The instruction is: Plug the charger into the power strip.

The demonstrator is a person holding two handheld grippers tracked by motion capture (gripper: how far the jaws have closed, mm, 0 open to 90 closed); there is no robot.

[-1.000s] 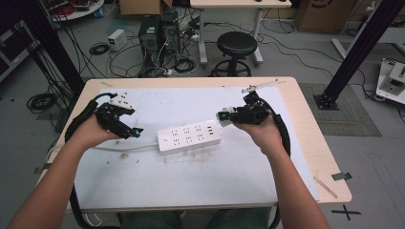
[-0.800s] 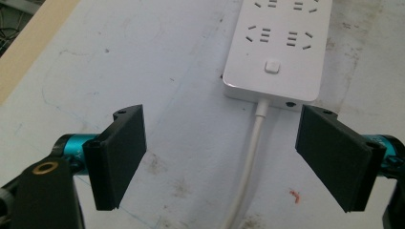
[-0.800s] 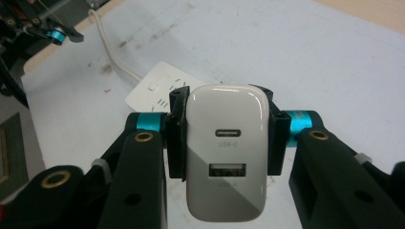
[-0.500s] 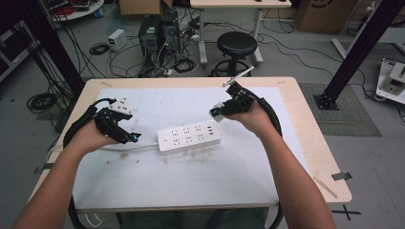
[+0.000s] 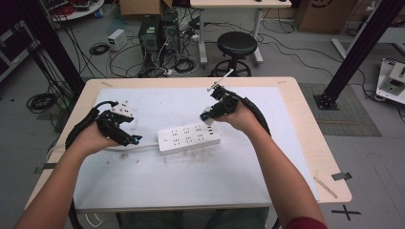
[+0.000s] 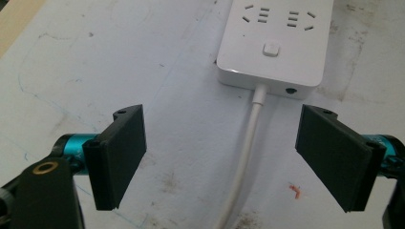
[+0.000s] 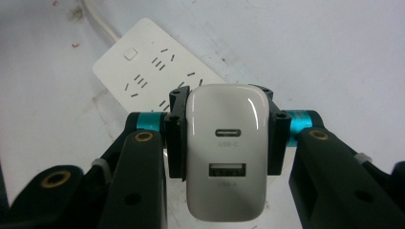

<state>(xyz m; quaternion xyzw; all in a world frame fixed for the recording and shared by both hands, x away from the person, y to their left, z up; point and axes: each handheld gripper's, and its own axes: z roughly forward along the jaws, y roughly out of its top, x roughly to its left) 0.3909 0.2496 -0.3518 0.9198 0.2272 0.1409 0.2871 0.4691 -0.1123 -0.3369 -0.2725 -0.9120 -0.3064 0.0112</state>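
At the left of the table (image 5: 305, 143), the left gripper (image 5: 130, 139) rests low over the white mat (image 5: 191, 181), its jaws spread wide with nothing between them. In the left gripper view the white cable (image 6: 246, 157) runs up between the two black pads (image 6: 122, 152) to the switch end of the power strip (image 5: 189, 138). The jaws straddle the cable without touching it. That placement looks like readiness to pin the cable or steady the strip while something is pushed into it, though this is a judgement only.

The power strip lies flat near the middle of the mat, long side roughly across the table and sockets facing up, so a plug can go straight down into it. Its square switch (image 6: 271, 49) sits at the cable end.

To the right, the right gripper (image 5: 210, 114) hangs just above the strip's far right end. It is clamped on a white USB charger (image 7: 227, 148), one pad on each flat side. The USB-C and USB-A ports face the camera, so the prongs probably point away toward the strip; they are hidden behind the body and I cannot confirm it. In the high view the charger appears as a small pale block (image 5: 206, 116) at the jaw tips, apart from the strip. Gripping it by the sides leaves the prong face free for insertion.
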